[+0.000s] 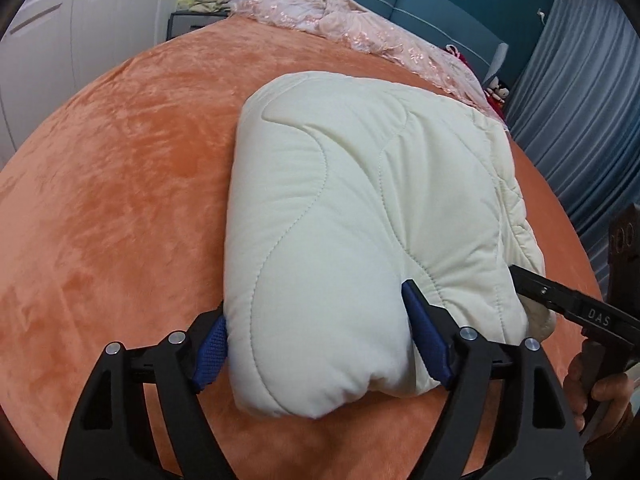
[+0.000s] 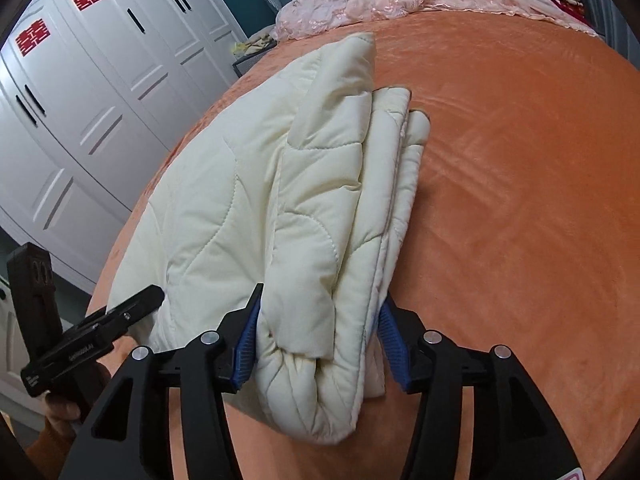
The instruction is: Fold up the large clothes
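A cream quilted garment (image 1: 352,216) lies folded into a thick bundle on the orange bed cover (image 1: 120,200). My left gripper (image 1: 316,332) clamps the near left end of the bundle between its blue pads (image 1: 424,332). My right gripper (image 2: 316,340) clamps the near right end, where several layered edges (image 2: 384,184) stack up. Each gripper shows in the other's view: the right gripper (image 1: 560,300) at the bundle's right, the left gripper (image 2: 120,312) at its left. The garment (image 2: 224,208) reaches away toward the head of the bed.
A pink lace bedspread (image 1: 340,20) is bunched at the blue headboard (image 1: 440,4). White wardrobe doors (image 2: 80,100) stand left of the bed. Grey curtains (image 1: 580,100) hang on the right. Red soft toys (image 1: 498,94) sit by the headboard corner.
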A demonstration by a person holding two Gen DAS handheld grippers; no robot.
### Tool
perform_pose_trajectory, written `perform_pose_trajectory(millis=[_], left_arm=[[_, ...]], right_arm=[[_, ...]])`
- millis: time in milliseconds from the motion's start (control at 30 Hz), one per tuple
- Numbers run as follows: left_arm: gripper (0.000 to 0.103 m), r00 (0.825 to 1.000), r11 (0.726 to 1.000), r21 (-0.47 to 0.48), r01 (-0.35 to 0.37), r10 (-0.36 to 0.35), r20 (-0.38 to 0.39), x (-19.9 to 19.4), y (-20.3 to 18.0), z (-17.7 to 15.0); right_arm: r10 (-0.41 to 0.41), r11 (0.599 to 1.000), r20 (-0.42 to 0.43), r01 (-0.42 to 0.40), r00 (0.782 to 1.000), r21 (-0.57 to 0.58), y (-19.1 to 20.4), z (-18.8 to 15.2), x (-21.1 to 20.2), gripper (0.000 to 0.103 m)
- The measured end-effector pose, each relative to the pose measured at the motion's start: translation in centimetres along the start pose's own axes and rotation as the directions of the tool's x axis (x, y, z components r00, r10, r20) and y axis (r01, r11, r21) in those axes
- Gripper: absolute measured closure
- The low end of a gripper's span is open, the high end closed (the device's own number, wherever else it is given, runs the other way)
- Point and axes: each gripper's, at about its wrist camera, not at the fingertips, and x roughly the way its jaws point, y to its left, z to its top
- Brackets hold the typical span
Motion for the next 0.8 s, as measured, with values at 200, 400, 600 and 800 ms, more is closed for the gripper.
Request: perform_pose_trajectory(millis=[200, 400, 600, 800], left_arm=[[0.028, 0.971, 0.964, 0.119, -0.239, 0.238, 0.023, -5.5, -3.7, 0.5], [0.027, 0.960, 0.955, 0.127, -0.269, 0.276, -0.047, -5.7, -6.5, -0.9], [0.029, 0.922, 0.927, 0.090, -0.365, 0.373, -0.105, -1.7, -5.0, -1.3], [0.025, 0.896, 0.902, 0.125, -0.413, 0.427, -0.124, 1.7, -5.1, -1.8]], right_arm=[[-0.143, 0.986, 0.051, 0.147, 0.988, -0.077, 2.6, -0.7, -6.0, 0.065], [-0.129, 0.972, -0.003, 0.126, 0.992, -0.198, 7.0, -2.2, -5.6, 0.093], [-0.211, 0.972, -0.096, 0.199, 0.973, -0.125, 4.9, -2.1, -1.1, 0.102], [-0.221, 0.974, -0.156, 0.209, 0.963, -0.090, 3.8, -2.0, 2.8, 0.103]])
